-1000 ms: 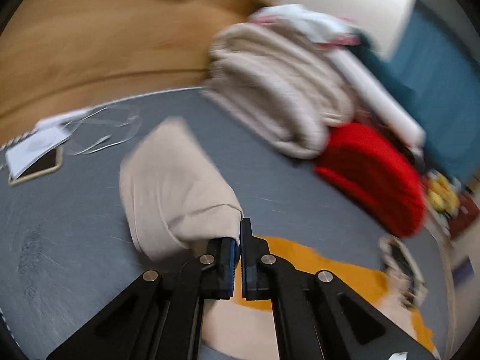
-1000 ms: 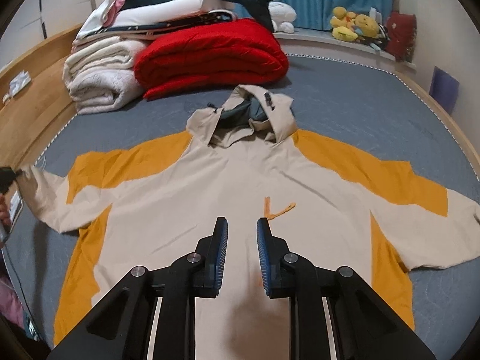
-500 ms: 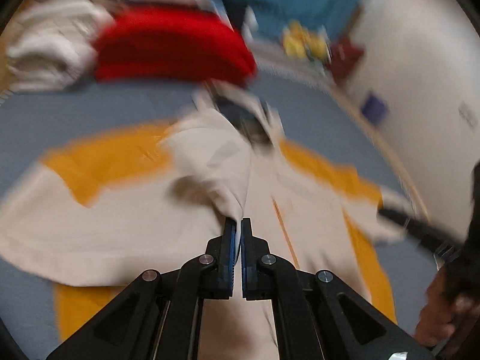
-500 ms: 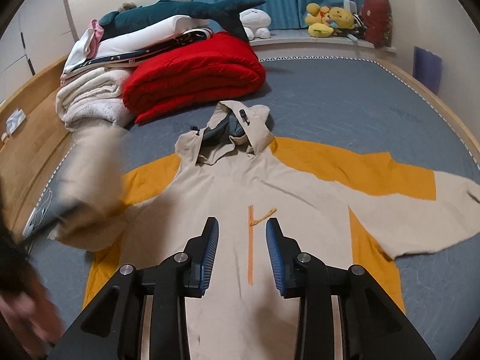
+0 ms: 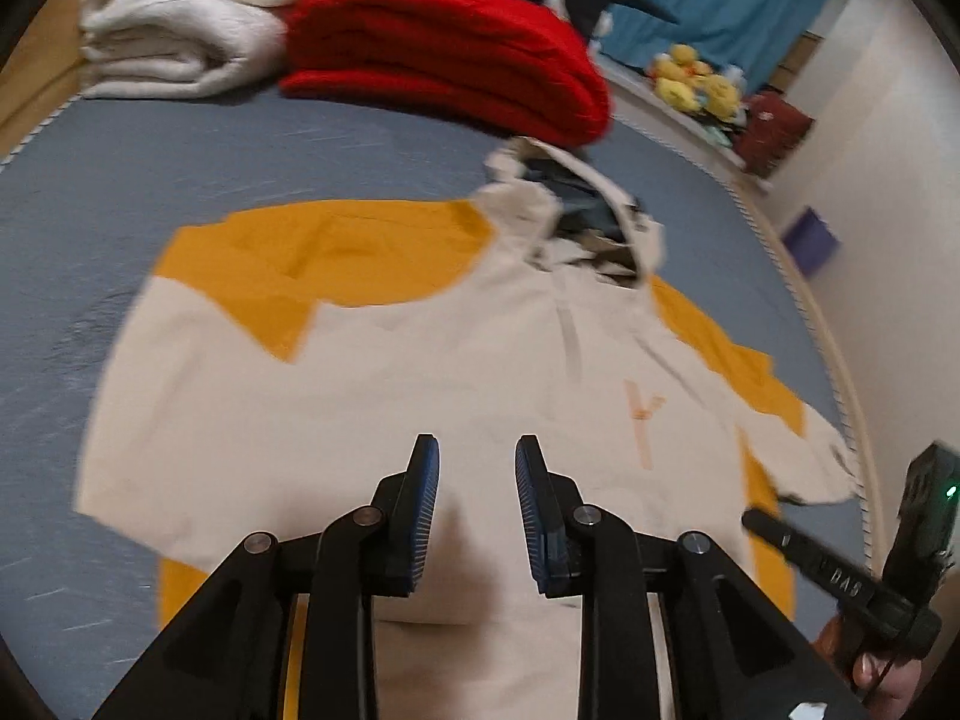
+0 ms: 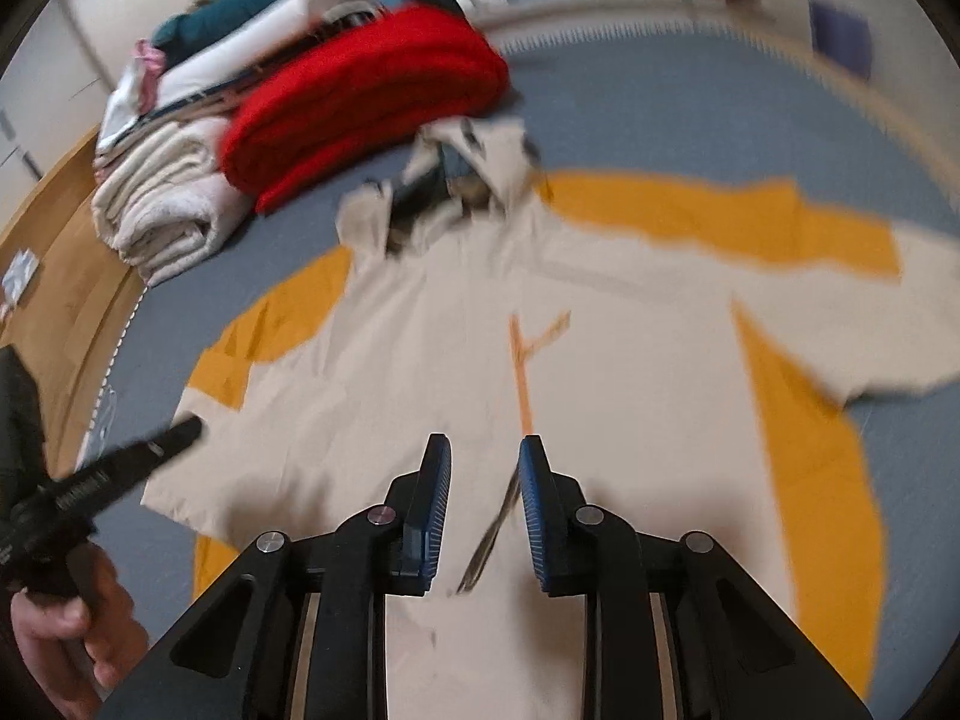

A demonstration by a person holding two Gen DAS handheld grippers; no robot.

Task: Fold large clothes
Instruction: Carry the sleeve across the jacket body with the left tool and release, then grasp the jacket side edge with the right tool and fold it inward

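A cream and orange hoodie (image 5: 360, 408) (image 6: 630, 390) lies front-up on the blue-grey bed (image 5: 90, 210), its hood (image 5: 576, 222) toward the far blankets. One sleeve is folded in over the chest, and the other sleeve (image 6: 870, 312) stretches out flat to the right. My left gripper (image 5: 477, 450) hovers over the chest, its jaws opening with nothing between them. My right gripper (image 6: 485, 450) hangs above the lower front by the orange zip line (image 6: 522, 372). Its jaws are closing and hold nothing. Each gripper shows at the edge of the other's view.
A folded red blanket (image 5: 450, 54) and folded cream blankets (image 5: 180, 42) are stacked at the bed's far end, with plush toys (image 5: 696, 84) on a ledge behind. A wooden bed frame (image 6: 72, 276) runs along the left. A person's hand (image 6: 78, 630) grips the left tool.
The left gripper carried the cream sleeve from the bed's left side in over the hoodie's body, then opened and let it go. The right gripper dipped closer to the hoodie, and its view rolled.
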